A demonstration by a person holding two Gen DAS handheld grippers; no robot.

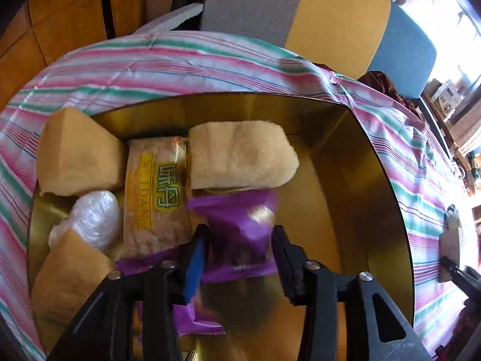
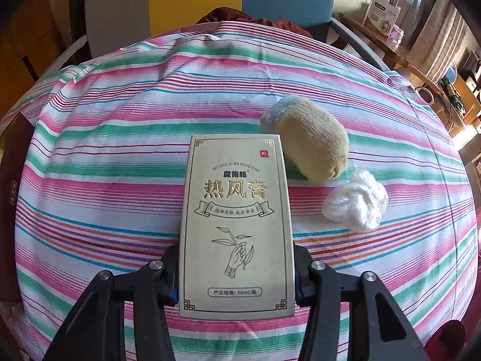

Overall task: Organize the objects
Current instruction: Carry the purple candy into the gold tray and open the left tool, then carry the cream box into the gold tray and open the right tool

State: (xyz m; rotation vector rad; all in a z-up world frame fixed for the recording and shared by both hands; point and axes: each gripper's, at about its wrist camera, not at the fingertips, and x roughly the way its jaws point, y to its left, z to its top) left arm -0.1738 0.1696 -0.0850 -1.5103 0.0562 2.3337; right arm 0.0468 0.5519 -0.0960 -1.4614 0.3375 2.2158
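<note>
In the left wrist view a gold tray (image 1: 345,156) stands on a striped cloth (image 1: 180,60). Its left half holds three tan spongy blocks (image 1: 240,153), a snack packet with a yellow label (image 1: 156,192) and a clear-wrapped white lump (image 1: 93,216). My left gripper (image 1: 239,249) is over the tray, open. A blurred purple packet (image 1: 240,225) sits loose between its fingers. More purple wrapper (image 1: 192,319) shows below. My right gripper (image 2: 236,273) is shut on a flat beige box (image 2: 237,225) with gold lettering, held above the cloth.
A rolled yellow sock (image 2: 309,141) and a crumpled white plastic wad (image 2: 354,204) lie on the cloth right of the box. The tray's right half shows bare gold. A dark brown object (image 2: 9,210) sits at the cloth's left edge. Chairs stand behind the table.
</note>
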